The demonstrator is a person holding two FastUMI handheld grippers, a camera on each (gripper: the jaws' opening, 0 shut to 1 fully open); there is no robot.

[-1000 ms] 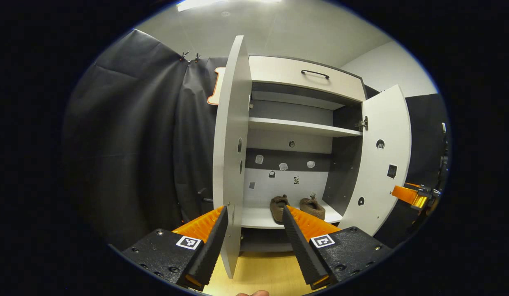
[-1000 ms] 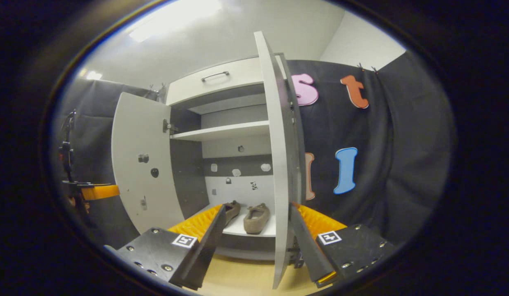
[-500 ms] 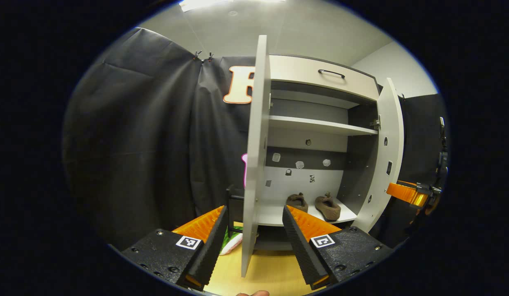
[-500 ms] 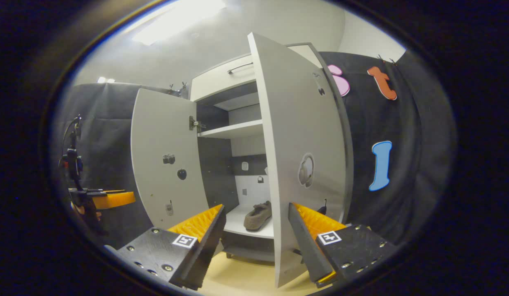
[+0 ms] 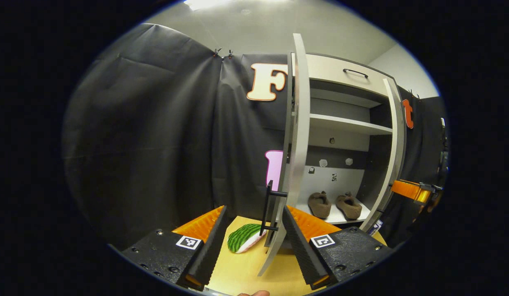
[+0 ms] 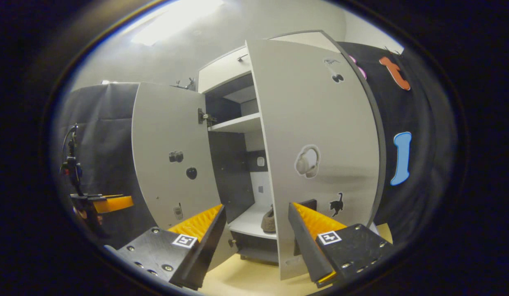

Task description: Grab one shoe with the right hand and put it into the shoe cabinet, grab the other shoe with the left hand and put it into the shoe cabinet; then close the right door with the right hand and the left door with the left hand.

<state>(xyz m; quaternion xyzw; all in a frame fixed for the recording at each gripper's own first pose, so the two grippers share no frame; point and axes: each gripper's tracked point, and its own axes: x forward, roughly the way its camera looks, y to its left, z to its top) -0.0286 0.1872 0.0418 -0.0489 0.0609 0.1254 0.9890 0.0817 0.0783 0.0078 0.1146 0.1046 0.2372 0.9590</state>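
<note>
Background items around the work area

A green striped, watermelon-patterned object (image 5: pixel 242 237) lies on the light wooden floor (image 5: pixel 242 271), near the foot of the black cloth wall (image 5: pixel 155 135). The ceiling (image 6: pixel 205 45) is pale, with a bright light panel (image 6: pixel 176 18) set in it. A dark stand (image 6: pixel 71 164) with cabling stands upright at the left edge of the right gripper view, in front of the cloth.
</note>
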